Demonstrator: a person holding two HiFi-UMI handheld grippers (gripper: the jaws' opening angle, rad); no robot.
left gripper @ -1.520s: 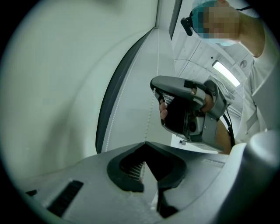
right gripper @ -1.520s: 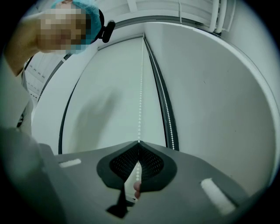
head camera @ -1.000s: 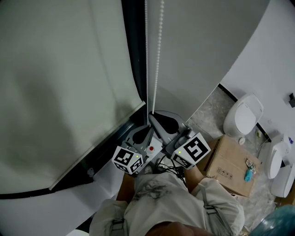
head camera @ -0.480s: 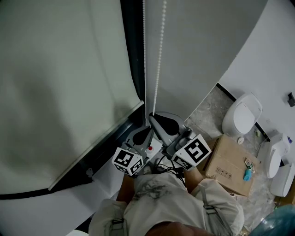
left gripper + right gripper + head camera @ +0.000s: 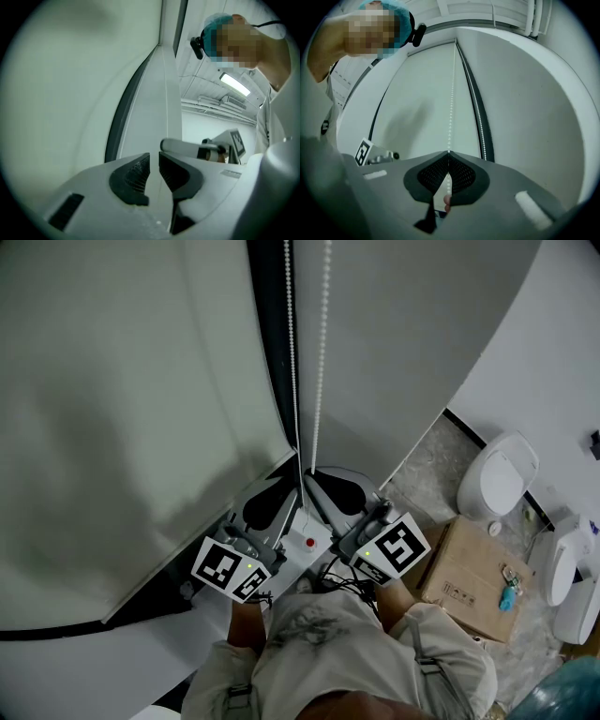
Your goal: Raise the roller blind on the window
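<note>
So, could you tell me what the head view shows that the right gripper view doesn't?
Only the head view shows the toilet, the cardboard box and the tiled floor. Only the right gripper view shows, up close, the right gripper with its fingers shut on one strand of the bead chain, plus the ceiling. Both show the chain and the roller blind.

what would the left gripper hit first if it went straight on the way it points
Probably the white wall panel beside the dark vertical window frame strip, though depth is unclear. The tongs of the left gripper have just been opening, with nothing clearly between them.
</note>
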